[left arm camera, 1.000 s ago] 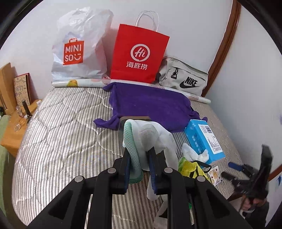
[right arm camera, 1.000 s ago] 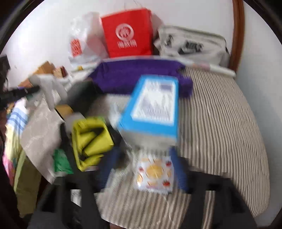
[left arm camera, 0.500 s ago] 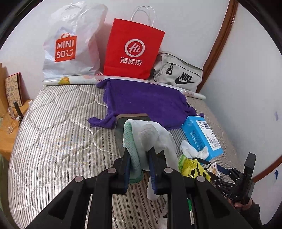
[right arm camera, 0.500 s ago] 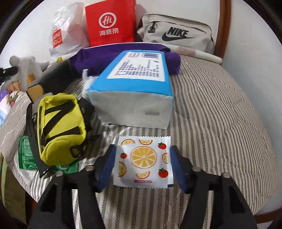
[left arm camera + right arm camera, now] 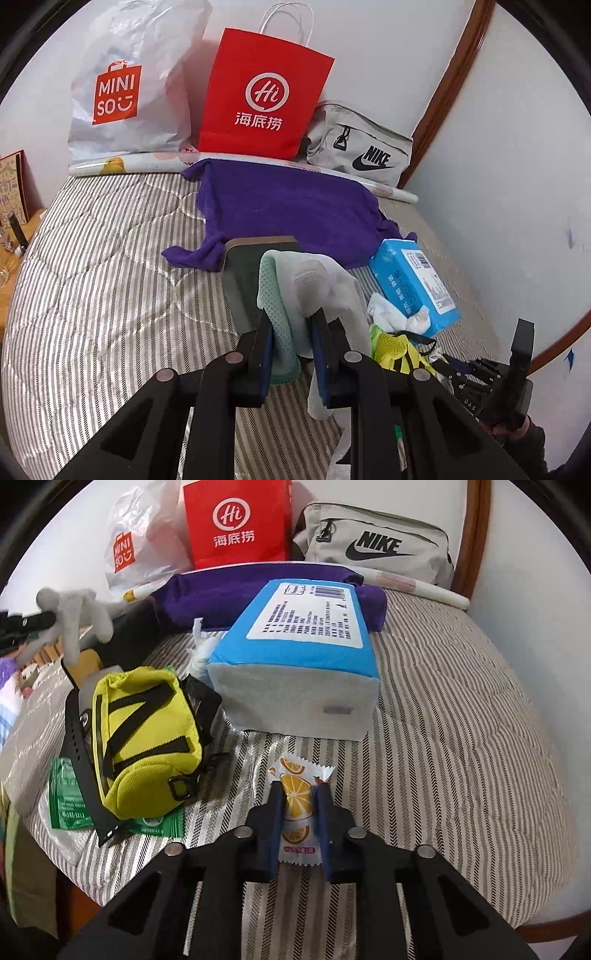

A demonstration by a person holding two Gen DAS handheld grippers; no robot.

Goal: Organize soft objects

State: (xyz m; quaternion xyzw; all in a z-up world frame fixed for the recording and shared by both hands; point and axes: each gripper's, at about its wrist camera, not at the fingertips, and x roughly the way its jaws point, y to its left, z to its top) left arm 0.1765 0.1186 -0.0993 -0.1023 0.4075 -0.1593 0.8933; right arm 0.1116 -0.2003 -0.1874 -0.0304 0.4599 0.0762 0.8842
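Right gripper (image 5: 298,801): jaws just closed, pinching a small orange-slice-printed white sachet (image 5: 295,805) on the striped quilted mattress (image 5: 461,738).
Left gripper (image 5: 291,343): clamped on a mint-green mesh cloth and white fabric bundle (image 5: 299,288).
At 12 o'clock: blue plastic-wrapped tissue pack (image 5: 299,653).
At 10 o'clock: yellow nylon pouch with black straps (image 5: 144,738).

I see a bundle of cloths (image 5: 295,291), one mint green mesh and one white, standing up crumpled at the centre of the left view, pinched from both sides. In the right view a small white sachet (image 5: 297,805) printed with orange slices sits low at centre, squeezed into a narrow fold on the striped mattress. A yellow pouch (image 5: 144,738) with black straps lies at left of it, a blue tissue pack (image 5: 299,653) above, a purple towel (image 5: 291,206) spread flat behind.
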